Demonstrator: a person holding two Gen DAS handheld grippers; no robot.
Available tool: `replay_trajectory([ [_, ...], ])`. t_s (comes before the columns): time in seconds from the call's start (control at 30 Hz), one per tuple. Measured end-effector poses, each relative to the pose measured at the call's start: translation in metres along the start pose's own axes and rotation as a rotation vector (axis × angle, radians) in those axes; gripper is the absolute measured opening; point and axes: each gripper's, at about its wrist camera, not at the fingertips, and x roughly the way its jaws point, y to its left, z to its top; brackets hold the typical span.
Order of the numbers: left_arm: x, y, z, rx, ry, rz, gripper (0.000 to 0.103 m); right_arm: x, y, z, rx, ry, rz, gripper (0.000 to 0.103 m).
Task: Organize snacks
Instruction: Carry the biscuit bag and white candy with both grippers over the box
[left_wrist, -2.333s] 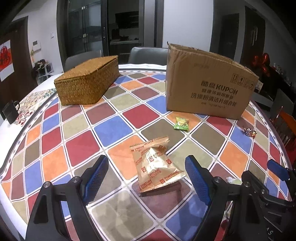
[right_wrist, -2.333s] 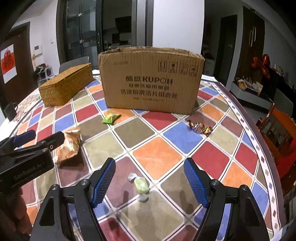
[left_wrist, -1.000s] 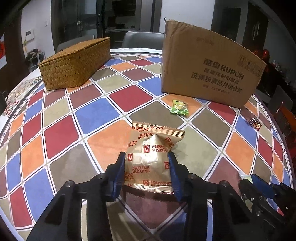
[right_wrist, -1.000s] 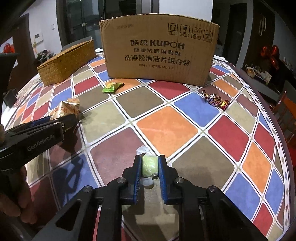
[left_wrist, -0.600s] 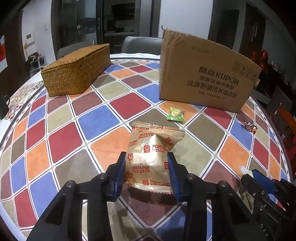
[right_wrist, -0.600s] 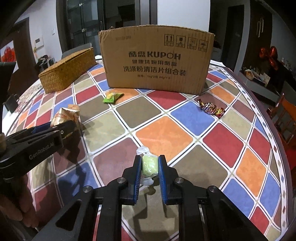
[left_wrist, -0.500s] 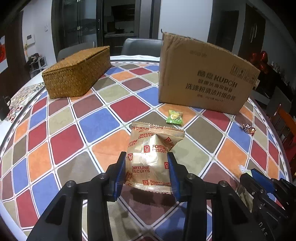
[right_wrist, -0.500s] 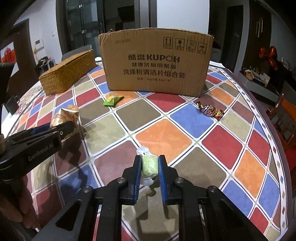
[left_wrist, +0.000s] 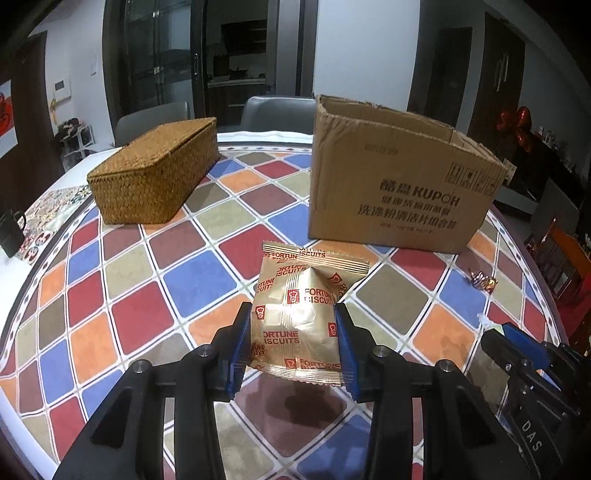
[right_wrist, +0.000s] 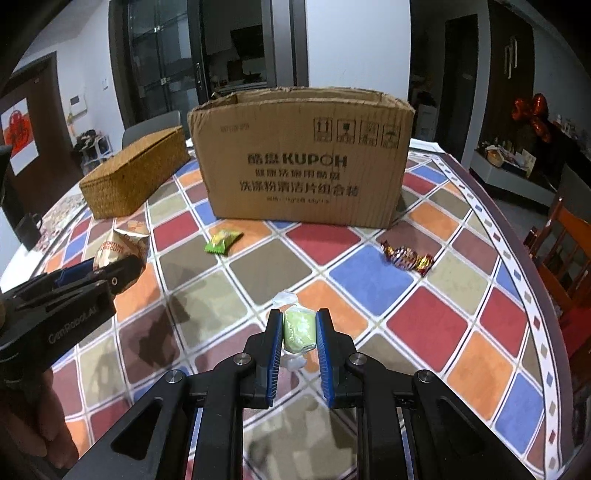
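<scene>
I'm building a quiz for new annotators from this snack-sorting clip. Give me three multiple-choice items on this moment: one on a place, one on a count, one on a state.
1. Where does the green packet lie?
A. on the table before the cardboard box
B. inside the wicker box
C. on a chair

2. How many loose snacks lie on the table, held ones aside?
A. none
B. two
C. five

3. How is the left tool?
A. wide open over bare table
B. shut on the biscuit packet
C. shut on a mug

Answers: 1 A, the packet sits on the checked cloth just in front of the box. 2 B, only the green packet and the twist-wrapped candy lie free. 3 B, both pads press the packet's sides; the right tool likewise pinches a pale green candy.
</scene>
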Motion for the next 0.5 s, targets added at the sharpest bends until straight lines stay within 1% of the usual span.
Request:
replay_trajectory([
  [0.27, -0.008, -0.009, 0.019, 0.012, -0.025, -0.011, 0.042, -0.008, -0.009, 0.022, 0.012, -0.034, -0.005, 0.02],
  [0.5, -0.014, -0.017, 0.043, 0.023, -0.05, -0.022, 0.042, -0.014, -0.018, 0.046, 0.019, -0.066, -0.01, 0.02],
])
